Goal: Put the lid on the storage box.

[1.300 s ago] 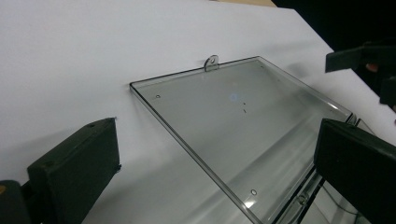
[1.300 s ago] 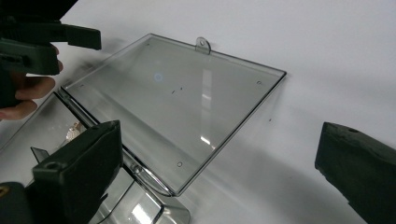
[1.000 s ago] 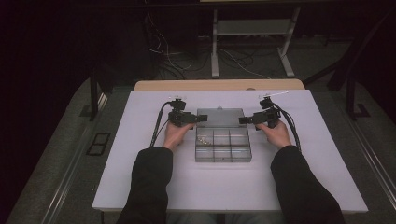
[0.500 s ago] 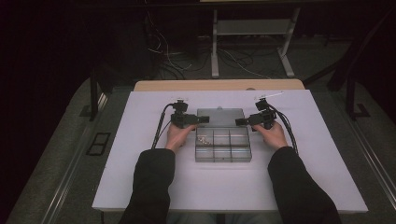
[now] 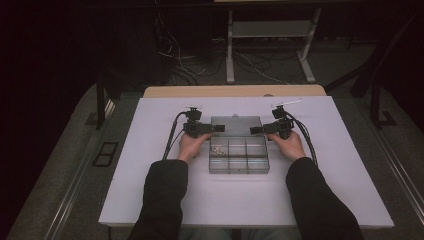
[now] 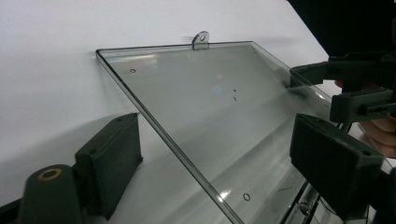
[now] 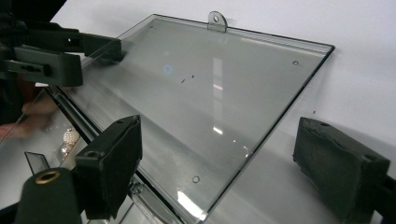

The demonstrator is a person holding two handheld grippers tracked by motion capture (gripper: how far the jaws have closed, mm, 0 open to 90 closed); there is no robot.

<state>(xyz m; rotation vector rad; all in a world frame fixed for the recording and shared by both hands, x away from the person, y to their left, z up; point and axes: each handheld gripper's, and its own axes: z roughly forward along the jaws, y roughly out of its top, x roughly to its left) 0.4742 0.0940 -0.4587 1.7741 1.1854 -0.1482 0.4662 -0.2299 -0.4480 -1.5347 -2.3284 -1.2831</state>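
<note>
A clear plastic compartment box (image 5: 239,159) sits mid-table with its lid (image 5: 236,125) folded open behind it. My left gripper (image 5: 217,129) reaches in from the left, its jaws straddling the lid's (image 6: 205,93) left edge. My right gripper (image 5: 253,130) does the same at the right edge of the lid (image 7: 201,79). Both pairs of jaws have just been closing with the lid's edge between them. A gap still shows on each side of the edge at the left gripper (image 6: 219,154) and at the right gripper (image 7: 229,158). Small pearly beads (image 7: 69,137) lie in one compartment.
The box rests on a white table top (image 5: 150,165) with bare surface all round it. A wooden strip (image 5: 235,91) runs along the far edge. Beyond it are a dark floor, cables and a metal stand (image 5: 270,30). Cables trail from both grippers.
The right gripper has edged slightly left, toward the lid. The left hand has stayed where it was.
</note>
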